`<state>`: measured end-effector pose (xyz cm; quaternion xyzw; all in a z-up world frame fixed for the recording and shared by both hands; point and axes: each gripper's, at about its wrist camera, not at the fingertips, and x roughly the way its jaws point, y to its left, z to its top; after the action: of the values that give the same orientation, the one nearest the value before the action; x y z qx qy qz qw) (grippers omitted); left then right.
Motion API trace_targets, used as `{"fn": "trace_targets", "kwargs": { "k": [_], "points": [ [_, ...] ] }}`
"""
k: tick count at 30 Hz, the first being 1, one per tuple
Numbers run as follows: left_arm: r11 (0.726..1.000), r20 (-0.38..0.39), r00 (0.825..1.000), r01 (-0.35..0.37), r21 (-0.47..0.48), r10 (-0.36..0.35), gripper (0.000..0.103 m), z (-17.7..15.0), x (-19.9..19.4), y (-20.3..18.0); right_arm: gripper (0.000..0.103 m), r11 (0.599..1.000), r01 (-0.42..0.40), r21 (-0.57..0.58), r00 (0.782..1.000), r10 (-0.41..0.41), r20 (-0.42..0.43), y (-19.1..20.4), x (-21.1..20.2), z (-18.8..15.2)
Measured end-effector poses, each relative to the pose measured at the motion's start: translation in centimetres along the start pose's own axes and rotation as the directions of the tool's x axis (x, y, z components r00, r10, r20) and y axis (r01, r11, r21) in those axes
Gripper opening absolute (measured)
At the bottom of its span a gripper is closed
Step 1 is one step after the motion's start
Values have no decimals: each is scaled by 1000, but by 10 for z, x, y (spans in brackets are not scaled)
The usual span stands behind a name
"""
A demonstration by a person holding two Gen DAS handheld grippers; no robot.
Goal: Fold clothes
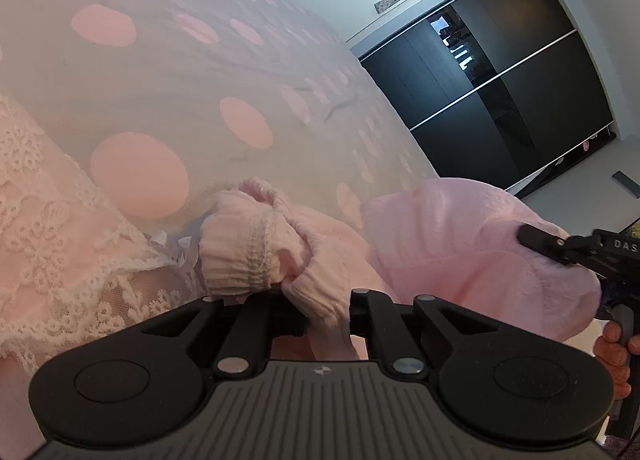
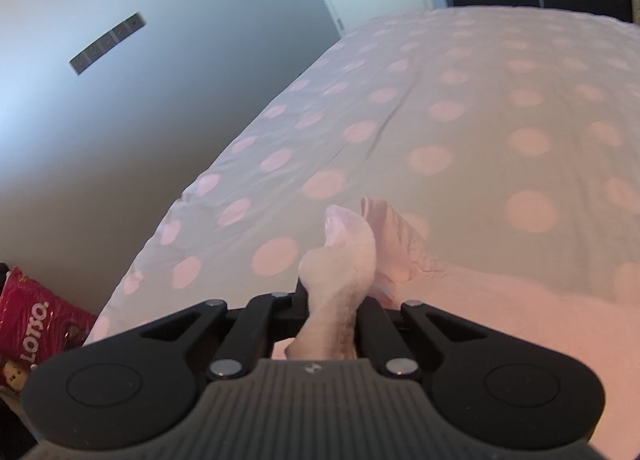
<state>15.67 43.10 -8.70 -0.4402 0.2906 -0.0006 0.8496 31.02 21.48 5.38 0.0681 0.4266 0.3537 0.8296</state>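
A pale pink garment with a ribbed, elastic-gathered edge lies on a white bed cover with pink dots. My left gripper is shut on the ribbed part of the garment, bunched between its fingers. My right gripper is shut on another fold of the same pink garment, which sticks up between its fingers. The right gripper also shows in the left wrist view, pinching the garment at the right, with the person's hand below it.
A pink lace cloth lies at the left on the bed. A dark wardrobe stands beyond the bed. A red Lotso bag sits beside the bed's left edge. The dotted bed cover stretches ahead.
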Motion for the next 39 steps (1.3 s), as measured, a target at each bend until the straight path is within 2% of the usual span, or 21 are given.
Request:
{"fn": "trace_targets", "kwargs": {
  "k": [5, 10, 14, 15, 17, 18, 22, 25, 27, 30, 32, 35, 39],
  "points": [
    [1000, -1, 1000, 26, -10, -26, 6, 4, 1, 2, 4, 998, -69, -4, 994, 69, -89, 32, 52, -21],
    [999, -10, 999, 30, -11, -30, 7, 4, 0, 3, 4, 997, -77, -8, 984, 75, -160, 44, 85, -42],
    [1000, -19, 1000, 19, 2, -19, 16, 4, -4, -1, 10, 997, -80, 14, 978, 81, -192, 42, 94, -50],
    [1000, -14, 1000, 20, -2, -20, 21, 4, -5, -2, 16, 996, -87, 24, 977, 90, -194, 43, 94, -50],
    [1000, -6, 1000, 21, -9, -21, 29, 4, -9, -4, 37, 994, -101, 43, 975, 107, -196, 45, 95, -49],
    [1000, -4, 1000, 18, -12, -18, 35, 4, -11, -5, 41, 993, -109, 43, 975, 115, -190, 47, 93, -47],
    [1000, 16, 1000, 19, -19, -19, 39, 5, -21, -9, 48, 993, -121, 8, 982, 120, -148, 53, 64, -38],
    [1000, 27, 999, 19, -20, -19, 44, 5, -25, -12, 48, 995, -95, -18, 992, 93, -90, 44, 33, -31],
    [1000, 37, 999, 10, -11, -9, 48, 4, -28, -15, 46, 999, -42, -33, 998, 40, -38, 29, 12, -32],
    [1000, 42, 999, -9, -1, 9, 51, 0, -29, -20, 35, 996, 80, -33, 996, -81, -23, -1, -5, -45],
    [1000, 33, 999, -17, 8, 17, 54, -4, -30, -24, 19, 991, 133, -3, 988, -133, -75, -22, -2, -60],
    [998, 22, 999, -28, 52, 27, 58, -10, -30, -33, 16, 988, 150, 24, 980, -145, -139, -40, 12, -87],
    [996, 16, 999, -30, 86, 29, 62, -16, -31, -44, 16, 997, 82, 18, 984, -78, -159, -26, 36, -106]
  ]
}}
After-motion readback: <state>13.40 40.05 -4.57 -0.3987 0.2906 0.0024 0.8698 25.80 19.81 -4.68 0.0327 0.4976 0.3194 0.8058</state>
